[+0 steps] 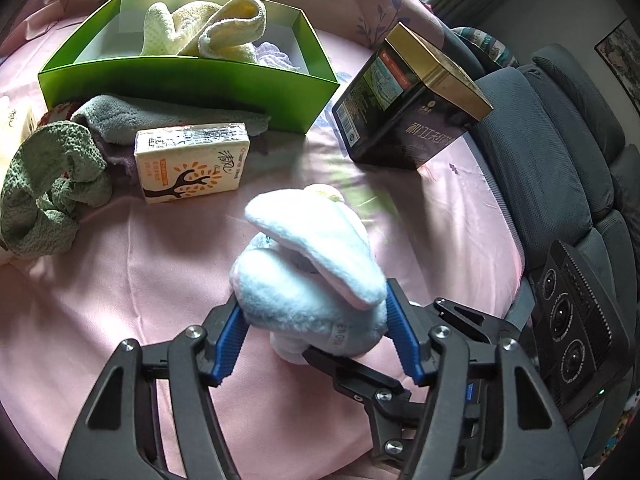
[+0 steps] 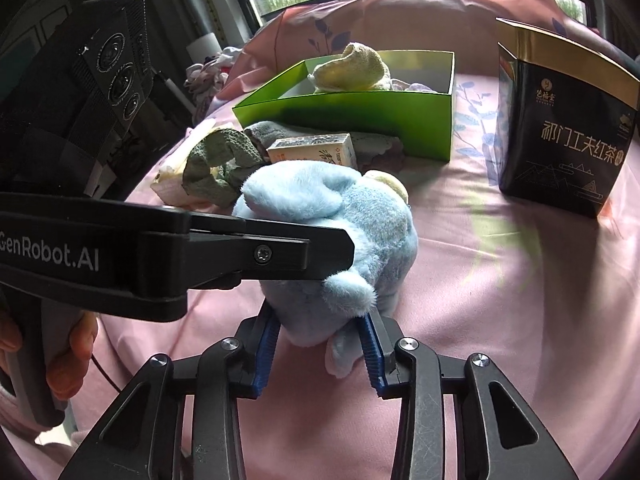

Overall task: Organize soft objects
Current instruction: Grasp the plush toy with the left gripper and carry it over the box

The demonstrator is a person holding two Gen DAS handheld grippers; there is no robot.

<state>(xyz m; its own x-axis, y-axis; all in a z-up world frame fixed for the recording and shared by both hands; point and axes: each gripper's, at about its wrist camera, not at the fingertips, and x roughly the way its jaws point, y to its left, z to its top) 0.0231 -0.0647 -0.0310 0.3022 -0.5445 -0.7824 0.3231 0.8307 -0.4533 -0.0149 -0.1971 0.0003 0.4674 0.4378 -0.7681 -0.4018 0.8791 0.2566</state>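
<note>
A light blue plush toy [image 1: 304, 264] [image 2: 340, 208] sits on the pink bed sheet [image 1: 140, 272], and both grippers grip it. My left gripper [image 1: 314, 300] is shut on its body, blue pads pressing on both sides. In the right wrist view the left gripper reaches in from the left, and its black finger [image 2: 320, 248] lies against the toy. My right gripper [image 2: 320, 316] is shut on the toy's lower end. Behind stands an open green box [image 1: 188, 76] [image 2: 344, 108] holding a yellow towel [image 1: 208, 28] [image 2: 352, 68].
In front of the box lie a grey towel [image 1: 160, 116], a crumpled green cloth [image 1: 52, 184] [image 2: 220, 160] and a tissue packet [image 1: 192, 160] [image 2: 316, 148]. A black and gold tin [image 1: 408, 116] [image 2: 564, 136] stands to the right. A grey sofa [image 1: 540, 152] borders the bed.
</note>
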